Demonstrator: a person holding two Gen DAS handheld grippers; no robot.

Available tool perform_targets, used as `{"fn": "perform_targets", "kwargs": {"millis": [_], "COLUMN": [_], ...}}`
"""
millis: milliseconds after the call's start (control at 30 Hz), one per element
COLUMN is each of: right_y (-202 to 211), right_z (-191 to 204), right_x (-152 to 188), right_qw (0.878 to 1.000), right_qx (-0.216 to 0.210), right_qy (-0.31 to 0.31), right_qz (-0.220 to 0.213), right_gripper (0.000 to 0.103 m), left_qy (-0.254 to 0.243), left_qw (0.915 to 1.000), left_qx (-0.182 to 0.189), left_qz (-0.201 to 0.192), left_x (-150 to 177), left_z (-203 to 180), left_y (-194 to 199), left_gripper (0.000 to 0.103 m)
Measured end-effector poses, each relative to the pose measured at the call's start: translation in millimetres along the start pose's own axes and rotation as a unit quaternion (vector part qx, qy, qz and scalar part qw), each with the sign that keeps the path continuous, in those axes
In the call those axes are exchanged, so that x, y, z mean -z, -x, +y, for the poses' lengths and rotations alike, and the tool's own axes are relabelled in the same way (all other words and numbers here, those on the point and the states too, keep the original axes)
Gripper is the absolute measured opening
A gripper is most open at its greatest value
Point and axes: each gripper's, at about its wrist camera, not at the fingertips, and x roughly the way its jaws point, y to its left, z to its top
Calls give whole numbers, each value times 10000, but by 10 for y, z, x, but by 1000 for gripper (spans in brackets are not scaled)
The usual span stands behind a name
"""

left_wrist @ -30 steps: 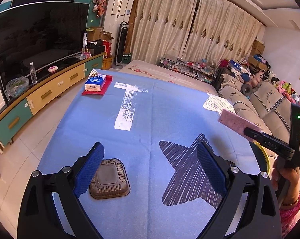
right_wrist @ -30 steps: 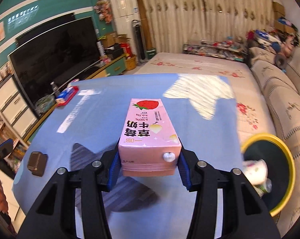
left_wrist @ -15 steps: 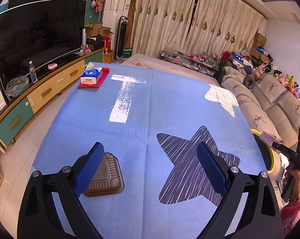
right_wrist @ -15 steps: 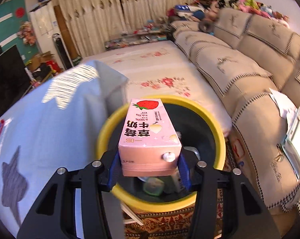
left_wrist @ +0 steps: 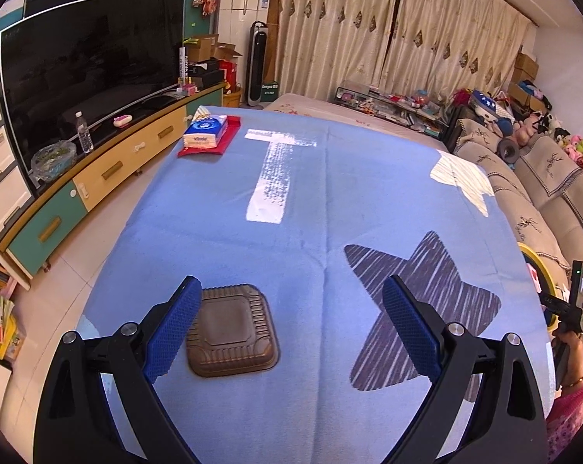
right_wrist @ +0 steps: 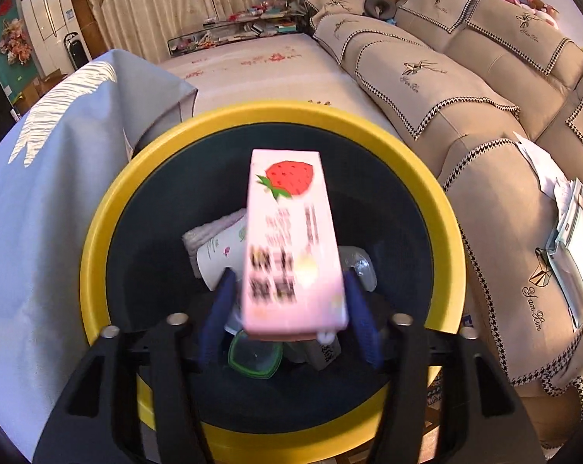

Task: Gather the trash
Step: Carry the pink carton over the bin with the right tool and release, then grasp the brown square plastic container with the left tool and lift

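Observation:
In the right wrist view a pink strawberry milk carton is blurred and tipping forward between the fingers of my right gripper, directly over a yellow-rimmed bin. The jaws have spread and a gap shows on each side of the carton. The bin holds a paper cup, a green-rimmed lid and other trash. In the left wrist view my left gripper is open and empty above the blue table cloth, with a brown plastic tray lying just inside its left finger.
A tissue pack on a red mat lies at the table's far left corner. A TV cabinet runs along the left. A beige sofa stands close to the right of the bin. The bin's rim shows past the table's right edge.
The right gripper has opened over the bin and the carton has started to drop, tipping forward. The left gripper has drifted slightly closer to the brown tray.

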Motion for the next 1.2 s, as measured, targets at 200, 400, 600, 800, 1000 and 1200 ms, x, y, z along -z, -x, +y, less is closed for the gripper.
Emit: {"fn": "perform_targets", "kwargs": {"millis": [200, 400, 600, 800, 1000, 1200], "right_y": [229, 458, 595, 627, 622, 620], "right_z": [57, 169, 321, 403, 416, 415], "right_x": [-9, -32, -40, -36, -9, -13], "right_qw": [9995, 9986, 9975, 9970, 9971, 9971], "right_qx": [-3, -175, -344, -419, -416, -421], "right_qy": [0, 86, 218, 299, 330, 328], "right_qz": [-305, -492, -572, -574, -544, -544], "right_gripper": [72, 72, 73, 73, 73, 73], "left_qy": [64, 95, 189, 202, 192, 123], "left_qw": [9997, 9984, 9962, 9952, 9951, 9950], "left_qx": [-228, -458, -665, -728, -722, -733], "left_qz": [112, 321, 539, 620, 651, 660], "left_x": [62, 144, 208, 246, 236, 249], "left_z": [163, 234, 291, 311, 310, 294], "left_y": [-54, -208, -426, -555, -613, -659], "left_gripper": [93, 93, 93, 89, 78, 68]}}
